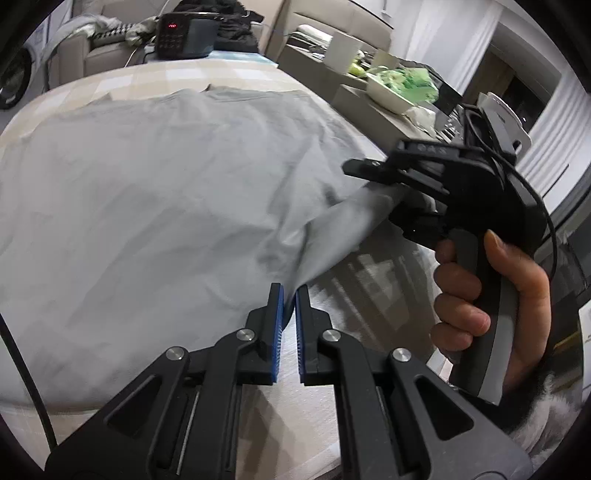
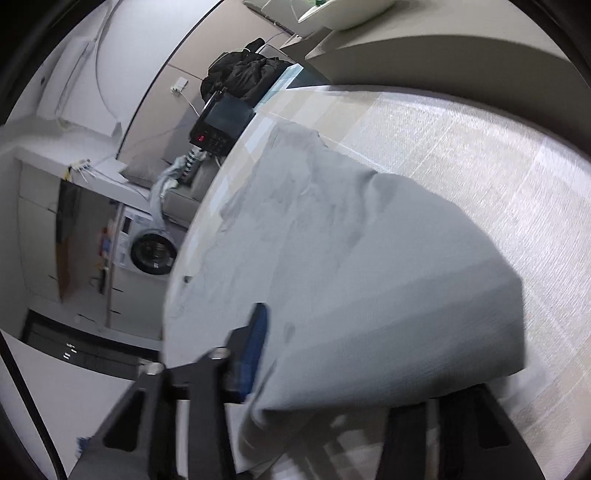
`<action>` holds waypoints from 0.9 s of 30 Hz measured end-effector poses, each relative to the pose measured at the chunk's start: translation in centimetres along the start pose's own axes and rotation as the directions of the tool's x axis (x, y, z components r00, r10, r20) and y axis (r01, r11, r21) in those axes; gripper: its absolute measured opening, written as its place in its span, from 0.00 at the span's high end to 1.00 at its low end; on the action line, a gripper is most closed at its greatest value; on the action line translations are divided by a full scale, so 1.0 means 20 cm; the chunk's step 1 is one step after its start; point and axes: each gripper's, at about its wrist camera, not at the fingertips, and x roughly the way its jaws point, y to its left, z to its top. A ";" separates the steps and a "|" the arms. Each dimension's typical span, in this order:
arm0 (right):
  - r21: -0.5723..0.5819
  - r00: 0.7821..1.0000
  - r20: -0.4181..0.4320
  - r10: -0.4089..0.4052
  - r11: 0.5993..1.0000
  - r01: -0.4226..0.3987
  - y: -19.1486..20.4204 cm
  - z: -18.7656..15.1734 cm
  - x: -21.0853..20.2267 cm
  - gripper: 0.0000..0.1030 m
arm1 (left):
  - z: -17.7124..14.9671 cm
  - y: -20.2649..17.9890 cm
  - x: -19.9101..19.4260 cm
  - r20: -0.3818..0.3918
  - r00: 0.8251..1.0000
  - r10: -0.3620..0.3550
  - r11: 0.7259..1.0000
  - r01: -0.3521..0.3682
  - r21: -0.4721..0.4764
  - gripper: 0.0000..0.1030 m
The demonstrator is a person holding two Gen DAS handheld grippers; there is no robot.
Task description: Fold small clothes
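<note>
While the grey garment [image 1: 155,206] lies spread over the table [image 1: 369,295], its near corner is lifted between both tools: the left hand-held gripper [image 1: 289,295] has its blue pads pressed together w/ the cloth edge right at the tips, prob. only a thin pinch. The right hand-held gripper [image 1: 373,173] has fabric draped over it; can't tell if it's truly clamping. Risk: that loose right hold lets the corner slide out mid-fold, or uneven pull skews the crease. Writing: red digits glow on the black appliance [image 1: 181,33], too small to read; no brand legible.
</note>
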 end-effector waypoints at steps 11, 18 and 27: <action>-0.060 0.997 -0.065 0.047 0.997 -0.051 -0.12 -0.07 -0.13 0.59 | -0.03 0.12 -0.01 0.009 1.000 0.015 0.999 -0.015 -0.052 0.96; -0.040 0.999 -0.034 -0.001 0.999 0.000 -0.18 0.00 -0.18 0.58 | -0.06 0.05 0.01 -0.014 1.000 0.015 1.000 -0.015 -0.001 0.96; -0.085 0.994 0.092 -0.055 0.994 0.062 -0.16 0.04 -0.13 0.90 | -0.07 0.04 0.00 -0.031 0.998 0.053 0.999 -0.053 -0.010 0.85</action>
